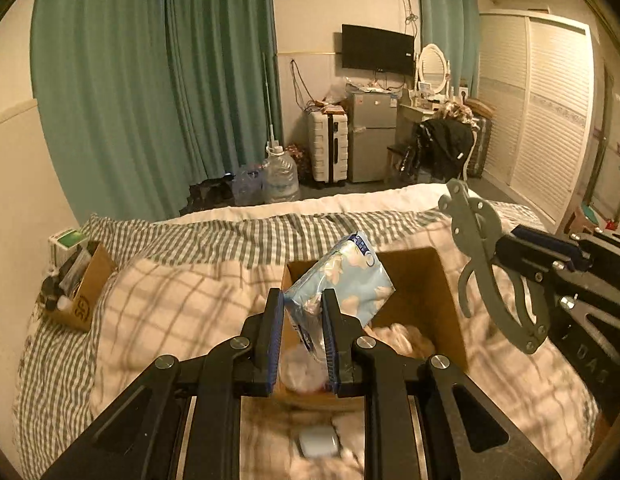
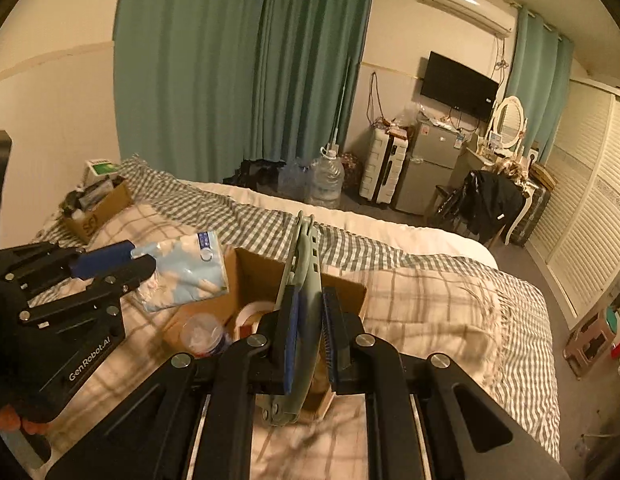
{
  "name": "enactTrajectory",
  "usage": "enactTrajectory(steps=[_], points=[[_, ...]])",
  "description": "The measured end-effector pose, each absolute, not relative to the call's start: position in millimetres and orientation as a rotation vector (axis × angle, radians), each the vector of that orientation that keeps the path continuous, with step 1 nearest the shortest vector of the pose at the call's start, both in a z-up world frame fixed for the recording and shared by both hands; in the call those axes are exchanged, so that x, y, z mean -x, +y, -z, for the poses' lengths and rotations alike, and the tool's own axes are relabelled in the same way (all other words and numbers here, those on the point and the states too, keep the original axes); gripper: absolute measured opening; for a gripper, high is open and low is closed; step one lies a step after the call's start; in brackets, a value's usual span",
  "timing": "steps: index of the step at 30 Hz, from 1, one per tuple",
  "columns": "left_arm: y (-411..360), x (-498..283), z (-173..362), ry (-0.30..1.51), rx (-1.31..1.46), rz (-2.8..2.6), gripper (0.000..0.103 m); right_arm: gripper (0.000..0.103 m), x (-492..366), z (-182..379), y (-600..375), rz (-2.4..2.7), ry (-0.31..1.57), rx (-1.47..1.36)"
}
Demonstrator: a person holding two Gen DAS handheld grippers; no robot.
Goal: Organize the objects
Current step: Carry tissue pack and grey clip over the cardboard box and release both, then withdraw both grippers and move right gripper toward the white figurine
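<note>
While both tools hang over the bed [image 1: 169, 320], each has something clamped. Left hand-held gripper [image 1: 302, 338]: fingers pinching the lower end of a blue flowered tissue pack [image 1: 342, 276]; the pack sticks up and tilts right, above the open cardboard box [image 1: 426, 280] lying on the checked blanket near the middle of the bed. From the right wrist view the same pack [image 2: 181, 272] juts out of the left tool, just left of the box's [image 2: 261, 276] left wall.

Right hand-held gripper [image 2: 310, 336]: pressed onto a grey-green plastic clamp-like tool [image 2: 305, 264], seen edge-on here, so its shape is hard to read. The left wrist view shows it flat-on [image 1: 486, 256]: curved arms, rivets, held up over the box's right side. Its exact kind cannot be told.

Box contents partly hidden by fingers: a clear lidded cup [image 2: 201, 334], a roll of tape [image 2: 249, 314], pale crumpled material [image 1: 402, 336]. Details blurred.

A small pale rounded item [image 1: 318, 442] lies on the blanket at the near edge of the bed, below the left tool; motion blur, not identifiable.

Second, smaller cardboard box [image 1: 87, 284] sits at the bed's far left corner, packed with dark items, too small to name; a white-and-green carton [image 1: 65, 240] stands just behind it.
</note>
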State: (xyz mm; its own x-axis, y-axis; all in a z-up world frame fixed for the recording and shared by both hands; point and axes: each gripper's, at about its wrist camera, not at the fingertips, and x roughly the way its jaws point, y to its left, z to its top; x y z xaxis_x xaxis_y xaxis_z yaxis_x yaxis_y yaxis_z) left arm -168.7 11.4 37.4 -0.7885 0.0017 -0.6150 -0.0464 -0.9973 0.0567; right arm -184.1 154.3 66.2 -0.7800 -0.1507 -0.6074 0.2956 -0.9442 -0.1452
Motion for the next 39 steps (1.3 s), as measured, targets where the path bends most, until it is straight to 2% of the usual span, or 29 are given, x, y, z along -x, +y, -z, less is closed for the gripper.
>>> enactTrajectory(steps=[7,13,19,22,23,24,25,26,28,30,32,35,39], points=[[25.6,232.4,27.3,0.167,1.146,-2.883,0.018,0.011,247.7,-3.3,155.0,2.691,0.355,-1.056],[18.1,260.3,63.0,0.071,1.238,-2.838,0.019,0.011,273.2,46.3,170.3,2.633,0.258,-1.15],[14.2,254.8,49.8,0.059,1.209,-2.837,0.023,0.011,269.1,29.2,169.5,2.676,0.23,-1.066],[15.3,244.2,32.6,0.09,1.189,-2.853,0.038,0.012,257.1,11.0,167.1,2.707,0.239,-1.028],[15.1,238.9,26.6,0.093,1.174,-2.86,0.053,0.018,250.1,3.4,167.1,2.715,0.24,-1.015],[13.6,234.1,20.0,0.095,1.153,-2.867,0.063,0.023,242.2,-5.4,166.6,2.723,0.239,-1.0],[12.1,225.1,11.9,0.099,1.126,-2.878,0.065,0.034,237.0,-10.7,169.9,2.727,0.239,-0.99],[9.7,215.1,2.4,0.109,1.098,-2.887,0.065,0.038,227.4,-20.3,171.0,2.739,0.244,-0.971],[5.7,196.8,-15.5,0.126,1.065,-2.898,0.068,0.039,210.7,-38.0,173.7,2.763,0.255,-0.934],[1.0,180.4,-30.4,0.119,1.031,-2.91,0.088,0.047,192.2,-56.2,178.2,2.79,0.257,-0.908],[-4.5,161.9,-46.0,0.107,0.975,-2.922,0.094,0.066,170.0,-73.8,182.6,2.836,0.274,-0.89],[-13.6,132.4,-66.0,0.094,0.929,-2.942,0.096,0.077,135.1,-95.3,188.5,2.888,0.289,-0.832],[-24.2,94.9,-77.3,0.039,0.89,-2.945,0.103,0.081,94.0,-109.0,198.0,2.894,0.246,-0.797]])
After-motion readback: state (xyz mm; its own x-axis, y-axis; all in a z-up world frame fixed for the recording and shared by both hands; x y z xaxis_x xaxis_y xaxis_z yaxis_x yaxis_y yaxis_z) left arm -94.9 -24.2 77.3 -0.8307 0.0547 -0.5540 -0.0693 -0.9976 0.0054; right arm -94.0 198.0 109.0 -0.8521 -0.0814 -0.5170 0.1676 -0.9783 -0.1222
